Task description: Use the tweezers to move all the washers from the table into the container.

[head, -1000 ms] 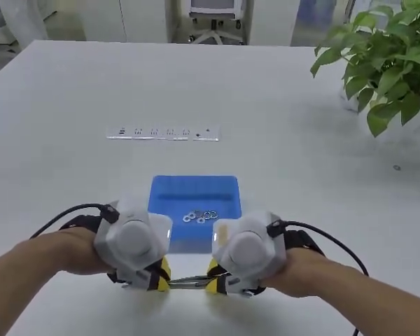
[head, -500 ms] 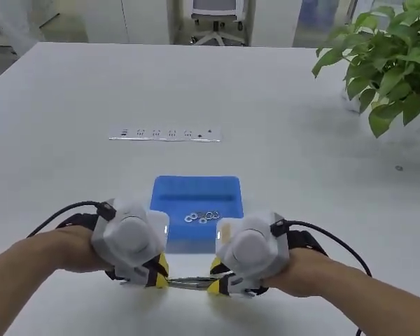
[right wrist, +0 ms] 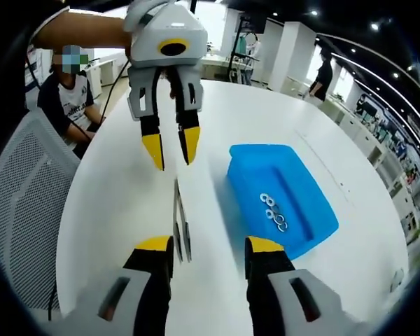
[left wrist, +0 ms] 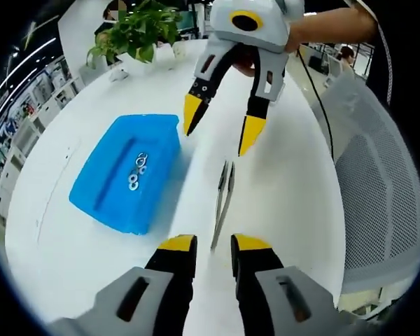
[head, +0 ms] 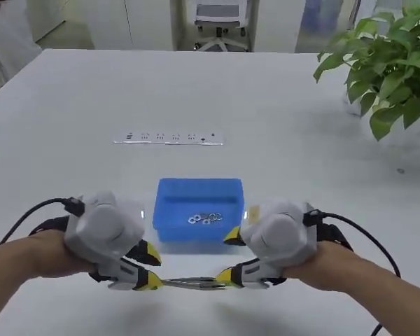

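Logged white table [head: 280,112] in head view; blue container [head: 199,186] sits just below frame centre. Counted a small cluster of washers [head: 204,220] on the container floor, touching or overlapping one another; found the same cluster mid-left in the left gripper view [left wrist: 136,171] and right of centre in the right gripper view [right wrist: 273,212].

Found tweezers [head: 192,282] lying flat on the table at lower centre, just beside the container's near wall, and lying between the two grippers. Noted left gripper [head: 149,267] at lower left, jaws apart, closed on nothing. Noted right gripper [head: 229,257] at lower right, jaws spread wider, also gripping nothing.

Confirmed in the left gripper view: tweezers [left wrist: 224,199] at centre, one end reaching in between the parted yellow tips at bottom.

Recorded power strip [head: 169,138] above centre and potted plant [head: 388,77] at upper right.
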The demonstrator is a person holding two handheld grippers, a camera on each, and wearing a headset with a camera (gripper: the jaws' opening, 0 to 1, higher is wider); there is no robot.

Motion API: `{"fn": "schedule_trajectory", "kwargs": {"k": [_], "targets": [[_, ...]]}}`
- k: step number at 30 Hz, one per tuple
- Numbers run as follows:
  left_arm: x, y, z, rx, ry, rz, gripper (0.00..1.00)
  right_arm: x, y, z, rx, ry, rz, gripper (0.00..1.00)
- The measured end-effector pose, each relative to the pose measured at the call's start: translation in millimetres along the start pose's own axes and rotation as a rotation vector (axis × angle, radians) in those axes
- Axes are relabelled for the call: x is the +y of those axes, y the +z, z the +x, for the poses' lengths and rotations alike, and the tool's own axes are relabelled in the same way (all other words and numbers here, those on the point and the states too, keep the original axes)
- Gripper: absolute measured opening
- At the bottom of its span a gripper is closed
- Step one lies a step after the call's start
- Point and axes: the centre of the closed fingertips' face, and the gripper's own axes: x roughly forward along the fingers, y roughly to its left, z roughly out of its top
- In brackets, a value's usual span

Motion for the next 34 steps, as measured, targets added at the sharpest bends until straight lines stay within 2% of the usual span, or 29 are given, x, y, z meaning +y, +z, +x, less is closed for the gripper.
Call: {"fn": "schedule_trajectory", "kwargs": {"k": [1, 4, 8, 12, 14, 15, 22, 29, 34], "targets": [[1.5, 0.8, -4.6, -0.020, 0.013, -0.025, 0.27, -2.7, -1.4, -5.0, -0.003, -0.012, 0.012, 0.46], [4.3, 0.2, -14.4, -0.042, 0.037, -0.039, 0.33, -10.7, -6.2, -14.8, -0.016, -0.052, 0.040, 0.51], [7.5, 6.9, -26.6, -0.114, 0.076, -0.080, 0.49, -19.7, -14.8, -28.1, -0.040, -0.095, 0.106, 0.61], [4.5, 13.6, -36.9, -0.177, 0.093, -0.121, 0.56, -26.7, -23.1, -43.1, -0.069, -0.136, 0.155, 0.69], [2.8, 15.8, -39.1, -0.193, 0.100, -0.126, 0.61, -27.9, -25.7, -46.9, -0.078, -0.143, 0.176, 0.74], [1.9, 18.6, -41.3, -0.216, 0.112, -0.134, 0.63, -28.7, -27.7, -50.4, -0.084, -0.148, 0.192, 0.76], [-2.2, 22.1, -46.4, -0.250, 0.150, -0.147, 0.78, -24.7, -37.0, -65.7, -0.114, -0.174, 0.233, 0.90], [-0.6, 30.8, -52.6, -0.279, 0.191, -0.134, 0.89, -16.5, -40.5, -67.9, -0.121, -0.179, 0.253, 1.00], [0.8, 33.9, -53.7, -0.289, 0.209, -0.122, 0.99, -12.6, -39.8, -68.5, -0.122, -0.172, 0.247, 1.00]]}}
